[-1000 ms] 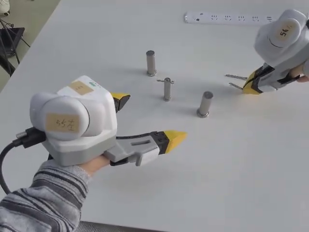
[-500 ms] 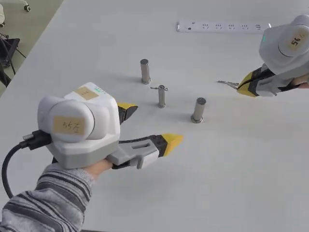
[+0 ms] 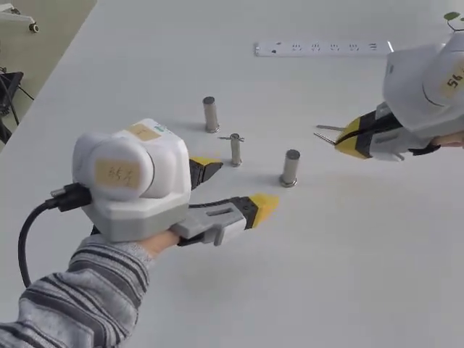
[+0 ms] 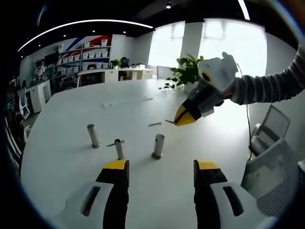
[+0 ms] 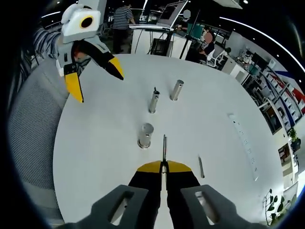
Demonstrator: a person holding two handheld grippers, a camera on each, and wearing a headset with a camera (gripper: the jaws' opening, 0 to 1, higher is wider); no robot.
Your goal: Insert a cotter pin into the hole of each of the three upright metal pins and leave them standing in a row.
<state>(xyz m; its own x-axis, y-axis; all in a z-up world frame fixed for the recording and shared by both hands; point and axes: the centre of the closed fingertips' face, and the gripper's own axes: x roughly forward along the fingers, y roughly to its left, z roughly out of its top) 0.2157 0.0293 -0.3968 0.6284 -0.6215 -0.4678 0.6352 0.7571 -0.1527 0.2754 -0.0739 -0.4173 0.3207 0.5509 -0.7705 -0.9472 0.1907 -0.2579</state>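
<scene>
Three upright metal pins stand in a slanting row: a bare far one (image 3: 210, 114), a middle one (image 3: 235, 149) with a cotter pin through its top, and a bare near one (image 3: 291, 167). My right gripper (image 3: 338, 141) hovers to the right of the near pin, shut on a cotter pin (image 3: 324, 138) that juts toward the row. In the right gripper view that cotter pin (image 5: 164, 145) points past the near pin (image 5: 145, 135). Another cotter pin (image 3: 330, 127) lies loose on the table. My left gripper (image 3: 243, 186) is open in front of the row, holding nothing.
A white power strip (image 3: 322, 48) lies along the far side of the white table (image 3: 348, 261). In the left gripper view, the three pins (image 4: 119, 149) stand ahead of the open jaws, with the right gripper (image 4: 183, 116) beyond them. A grey chair (image 5: 33, 124) stands off the table edge.
The right gripper has shut on a cotter pin, lifted it off the table and brought it closer to the near pin. The left gripper stays open in about the same place.
</scene>
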